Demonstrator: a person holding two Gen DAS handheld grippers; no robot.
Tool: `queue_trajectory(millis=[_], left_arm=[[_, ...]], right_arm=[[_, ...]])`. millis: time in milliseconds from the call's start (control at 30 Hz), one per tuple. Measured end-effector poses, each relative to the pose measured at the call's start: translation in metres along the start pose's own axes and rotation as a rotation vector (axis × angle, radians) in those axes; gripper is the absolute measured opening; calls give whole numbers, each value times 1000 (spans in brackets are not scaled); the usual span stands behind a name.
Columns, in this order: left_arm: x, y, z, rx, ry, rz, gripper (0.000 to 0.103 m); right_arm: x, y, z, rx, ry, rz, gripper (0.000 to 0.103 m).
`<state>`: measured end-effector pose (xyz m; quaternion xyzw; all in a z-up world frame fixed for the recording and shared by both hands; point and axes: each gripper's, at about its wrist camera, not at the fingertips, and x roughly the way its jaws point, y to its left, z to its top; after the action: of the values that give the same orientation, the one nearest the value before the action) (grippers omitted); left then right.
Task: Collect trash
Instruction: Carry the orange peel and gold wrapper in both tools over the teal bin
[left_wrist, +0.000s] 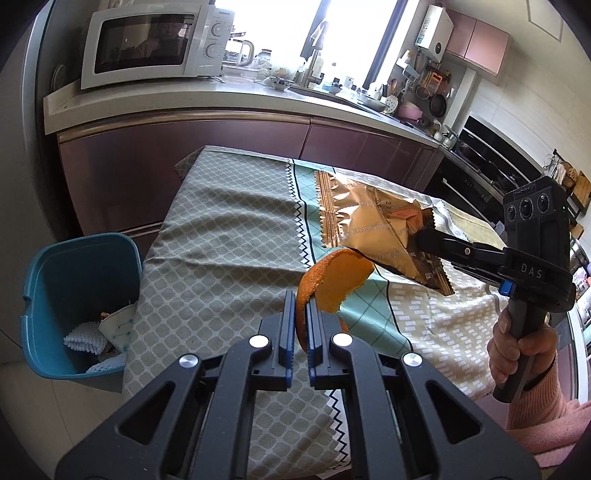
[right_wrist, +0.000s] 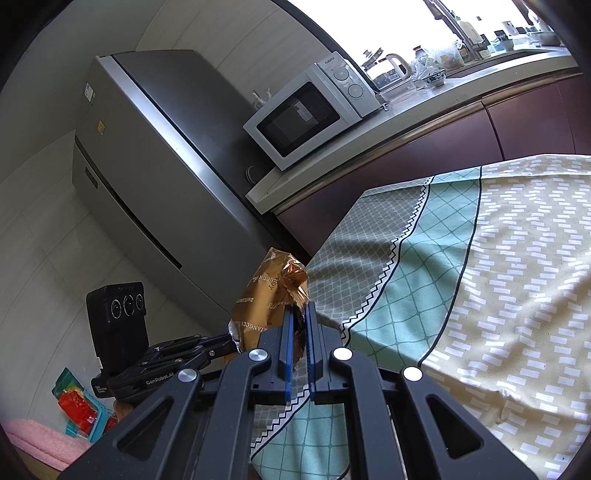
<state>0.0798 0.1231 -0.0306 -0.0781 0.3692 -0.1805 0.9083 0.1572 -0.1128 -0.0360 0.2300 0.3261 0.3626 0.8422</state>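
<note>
my left gripper (left_wrist: 301, 301) clamped on an orange peel (left_wrist: 332, 282) above the patterned tablecloth (left_wrist: 221, 229), my right gripper (right_wrist: 300, 308) pinching a gold wrapper (right_wrist: 273, 291), blue bin (left_wrist: 74, 280) beside the table

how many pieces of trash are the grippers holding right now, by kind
orange peel: 1, clamped in the left gripper
gold snack wrapper: 1, clamped in the right gripper
total: 2
Not counted: the white and pale scraps already in the blue bin beside the table, too jumbled to number.
</note>
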Motion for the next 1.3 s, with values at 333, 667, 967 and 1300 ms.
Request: queue_trajectory(millis=[333, 667, 967, 1300], left_arm=[[-5, 10, -1, -19, -9, 17, 6], [-13, 24, 1, -41, -24, 44, 6], [-25, 40, 0, -69, -44, 68, 6], [-39, 59, -1, -101, -68, 109, 6]], right_arm=[[8, 6, 3, -12, 12, 15, 5], [19, 16, 7, -32, 29, 35, 5], [36, 28, 10, -50, 49, 58, 5], [54, 40, 14, -73, 73, 84, 5]])
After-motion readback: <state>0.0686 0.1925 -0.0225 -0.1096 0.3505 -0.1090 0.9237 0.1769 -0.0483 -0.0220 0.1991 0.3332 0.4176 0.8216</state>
